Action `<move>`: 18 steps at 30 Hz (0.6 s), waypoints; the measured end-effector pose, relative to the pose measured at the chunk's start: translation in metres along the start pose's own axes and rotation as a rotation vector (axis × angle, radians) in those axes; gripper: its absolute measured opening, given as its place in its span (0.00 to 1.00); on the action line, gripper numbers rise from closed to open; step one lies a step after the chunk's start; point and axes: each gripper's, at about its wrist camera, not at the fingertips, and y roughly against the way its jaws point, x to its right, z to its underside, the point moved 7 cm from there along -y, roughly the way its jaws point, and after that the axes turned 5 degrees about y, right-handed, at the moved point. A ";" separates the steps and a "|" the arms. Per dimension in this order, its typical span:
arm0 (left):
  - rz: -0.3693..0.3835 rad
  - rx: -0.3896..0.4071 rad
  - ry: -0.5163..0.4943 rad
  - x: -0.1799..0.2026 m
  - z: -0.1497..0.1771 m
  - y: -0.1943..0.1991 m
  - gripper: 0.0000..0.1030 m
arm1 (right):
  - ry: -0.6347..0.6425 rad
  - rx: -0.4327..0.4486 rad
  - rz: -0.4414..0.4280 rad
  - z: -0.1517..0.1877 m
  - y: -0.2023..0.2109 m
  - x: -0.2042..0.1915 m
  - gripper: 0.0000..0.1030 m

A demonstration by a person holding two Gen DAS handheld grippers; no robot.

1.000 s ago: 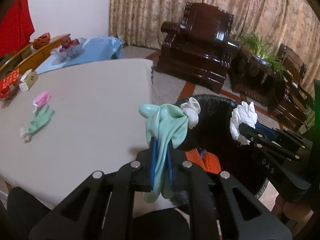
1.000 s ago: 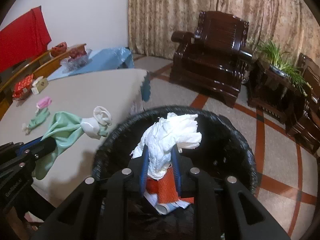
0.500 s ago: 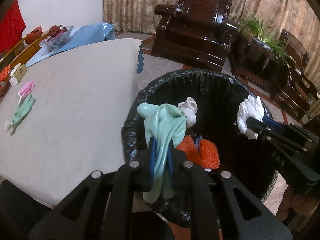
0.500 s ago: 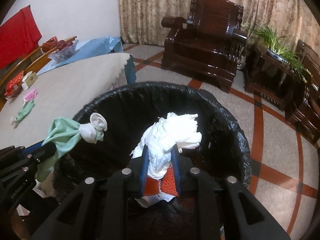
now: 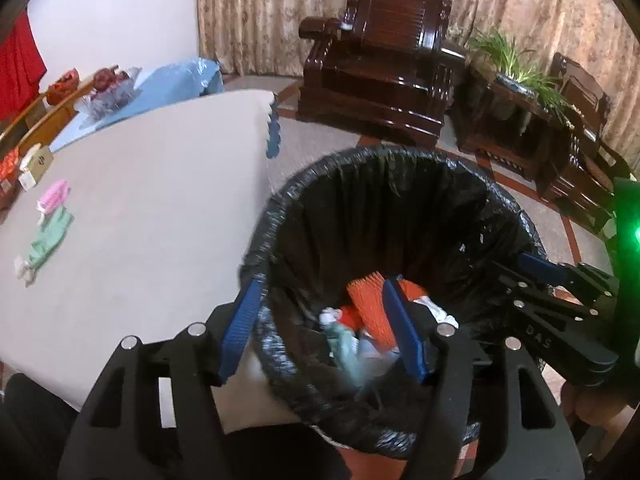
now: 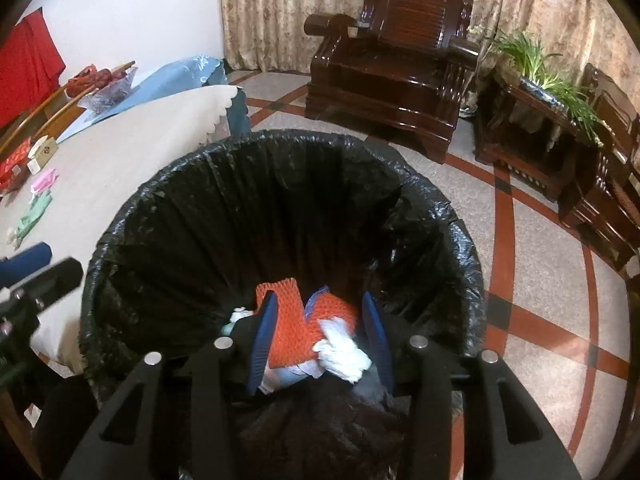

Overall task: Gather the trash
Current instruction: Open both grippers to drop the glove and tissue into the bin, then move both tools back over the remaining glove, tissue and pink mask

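Your left claw [image 5: 320, 328] has just been opening wide and is empty; its view alone shows the crumpled mint-green rubber glove [image 5: 346, 346] blurred inside the round black-lined trash bin [image 5: 276, 208]. Your right claw [image 6: 320, 334], also just opening, stands over the crumpled white tissue [image 6: 342, 354] in that bin, gripping nothing.

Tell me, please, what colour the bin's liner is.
Black; the bin liner shows best in the right wrist view.

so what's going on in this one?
A person with a gripper in each hand is clearing trash from the table into the black-lined bin. Both grippers sit over the bin, and their jaws have just been opening: the left gripper let go of the green glove, the right gripper of the white tissue wad. Both pieces now lie inside by the orange foam net. A pink and a green scrap remain on the table.
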 end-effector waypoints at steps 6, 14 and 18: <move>-0.007 0.041 0.008 -0.024 -0.006 0.025 0.69 | -0.024 0.063 -0.001 -0.013 0.035 -0.013 0.45; -0.067 0.097 0.043 -0.101 -0.019 0.056 0.70 | 0.013 0.139 -0.049 -0.036 0.072 -0.072 0.49; -0.116 0.129 0.067 -0.146 -0.024 0.071 0.73 | 0.032 0.147 -0.091 -0.046 0.076 -0.111 0.50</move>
